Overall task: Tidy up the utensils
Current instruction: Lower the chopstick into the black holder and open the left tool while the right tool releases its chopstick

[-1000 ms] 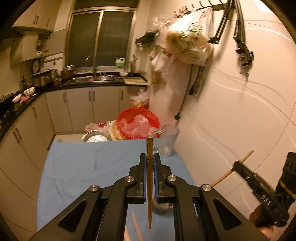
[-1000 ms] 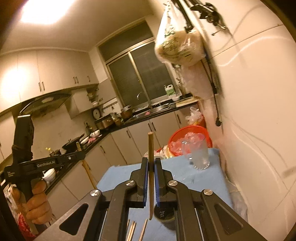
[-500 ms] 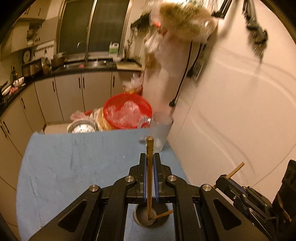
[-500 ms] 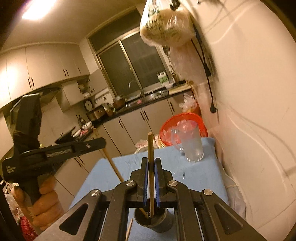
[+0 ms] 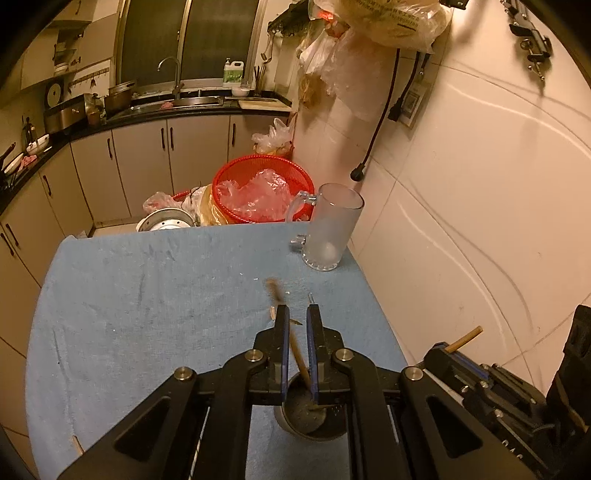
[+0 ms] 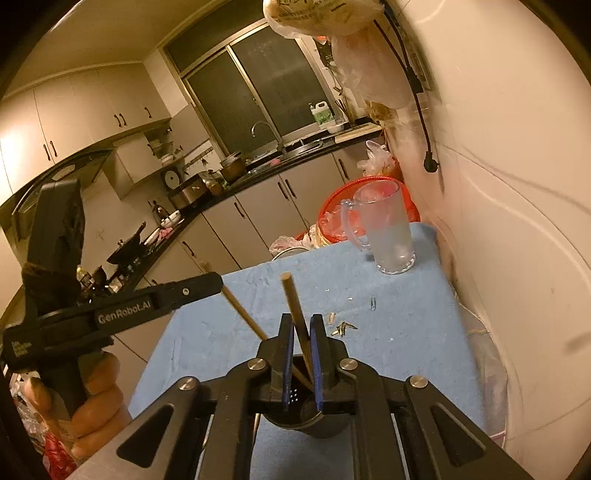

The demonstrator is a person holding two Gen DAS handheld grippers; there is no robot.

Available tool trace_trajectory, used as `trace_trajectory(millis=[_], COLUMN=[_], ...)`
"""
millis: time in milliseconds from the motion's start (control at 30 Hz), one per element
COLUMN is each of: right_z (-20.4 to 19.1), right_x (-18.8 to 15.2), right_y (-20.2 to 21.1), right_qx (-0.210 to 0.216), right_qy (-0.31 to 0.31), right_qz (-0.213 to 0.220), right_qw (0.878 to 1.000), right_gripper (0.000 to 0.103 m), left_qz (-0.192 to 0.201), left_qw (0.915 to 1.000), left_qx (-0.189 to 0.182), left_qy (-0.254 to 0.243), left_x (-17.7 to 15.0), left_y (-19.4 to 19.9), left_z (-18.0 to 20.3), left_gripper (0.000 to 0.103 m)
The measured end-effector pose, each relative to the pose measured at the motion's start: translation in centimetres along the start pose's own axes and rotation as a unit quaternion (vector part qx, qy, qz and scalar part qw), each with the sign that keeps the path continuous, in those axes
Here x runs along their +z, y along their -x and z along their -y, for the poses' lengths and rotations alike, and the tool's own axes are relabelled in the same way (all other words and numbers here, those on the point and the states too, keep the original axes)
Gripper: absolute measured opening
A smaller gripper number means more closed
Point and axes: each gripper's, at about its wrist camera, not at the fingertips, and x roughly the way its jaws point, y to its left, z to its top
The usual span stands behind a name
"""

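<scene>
Both grippers, left gripper [image 5: 297, 317] and right gripper [image 6: 302, 325], are showing black frames, silver screws, blue-lined jaws; white "GenRobot.AI" lettering.

Dim kitchen, cream cabinets [image 5: 140, 155], dark window [image 5: 188, 37]

A frosted glass mug [image 5: 330, 229] stands upright at the far right corner of the table [image 5: 147, 295], which is covered by a blue cloth. Small scraps [image 6: 342, 326] lie on the cloth near the right edge. Beyond the far edge sit a red basket [image 5: 263, 194] holding clear plastic and a metal pot [image 5: 166, 224]. A plastic bag [image 5: 384, 18] hangs on the tiled wall.
</scene>
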Motion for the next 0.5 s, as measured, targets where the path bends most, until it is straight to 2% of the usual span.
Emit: trace_trajectory(millis=[133, 233, 400, 500], right_z=[-0.6, -1.3, -2.5, -3.1], right_x=[-0.1, -0.3, -1.4, -2.7], right_y=[2.2, 4.1, 7.9, 11.3], right_qx=[0.004, 0.005, 0.006, 0.016], right_qy=[-0.002, 0.0, -0.002, -0.012], right_qz=[0.018, 0.032, 0.064, 0.098], right_qw=[1.0, 0.999, 0.998, 0.995], right_gripper=[0.011, 0.012, 0.012, 0.013], left_qz=[0.011, 0.02, 0.041, 0.047], left_qw=[0.9999, 0.9998, 0.9991, 0.9987], left_qx=[-0.002, 0.001, 0.01, 0.017], left_qy=[0.002, 0.002, 0.007, 0.012], left_x=[-0.3, -0.7, -2.8, -4.7], left_y=[1.9, 3.6, 7.6, 10.2], left_z=[-0.3, -0.5, -1.4, -2.6], left_gripper=[0.011, 0.019, 0.025, 0.026])
